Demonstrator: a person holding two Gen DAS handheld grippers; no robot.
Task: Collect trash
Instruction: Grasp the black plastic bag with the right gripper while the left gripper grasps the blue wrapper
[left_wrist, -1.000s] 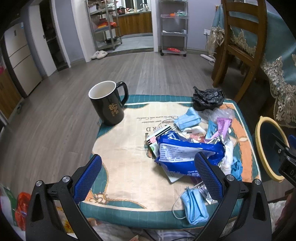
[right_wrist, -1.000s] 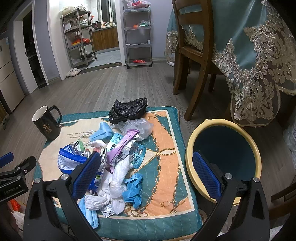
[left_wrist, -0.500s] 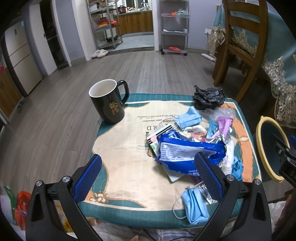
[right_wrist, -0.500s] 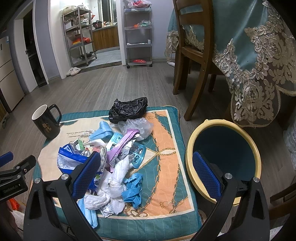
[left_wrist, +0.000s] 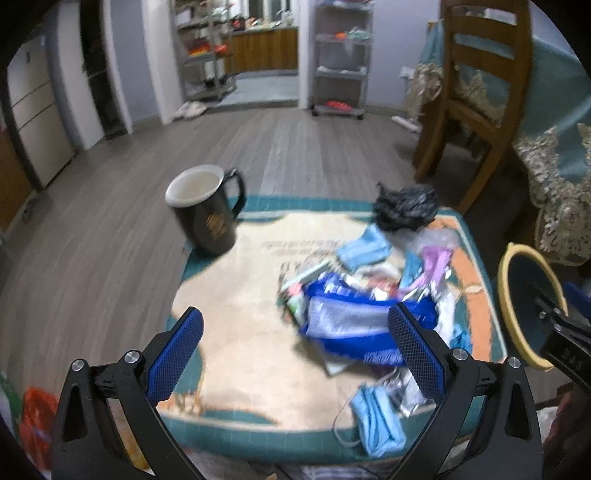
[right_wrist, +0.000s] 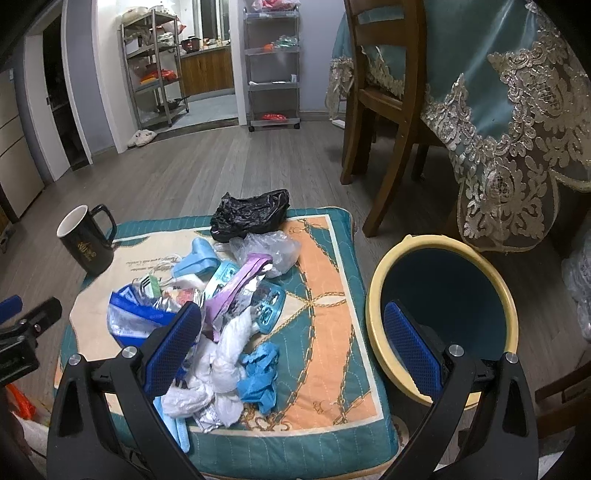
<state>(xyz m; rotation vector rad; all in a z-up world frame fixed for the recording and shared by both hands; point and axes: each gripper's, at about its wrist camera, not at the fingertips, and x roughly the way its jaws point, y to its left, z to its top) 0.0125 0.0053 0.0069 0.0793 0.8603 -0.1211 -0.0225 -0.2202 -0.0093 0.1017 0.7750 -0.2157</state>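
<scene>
Both grippers, left (left_wrist: 295, 349) & right (right_wrist: 291, 338), are hanging wide open w/ nothing held; the trash pile (right_wrist: 221, 314) is looking soft & light, prob easiest pinching a crumpled edge

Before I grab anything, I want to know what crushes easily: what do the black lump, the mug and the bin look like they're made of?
Black lump: thin plastic film, glossy and crinkled, likely a bag. Mug: probably glazed ceramic, shiny black outside, white inside, rigid handle. Bin: looks like moulded plastic, dark matt wall, smooth cream rim.
</scene>
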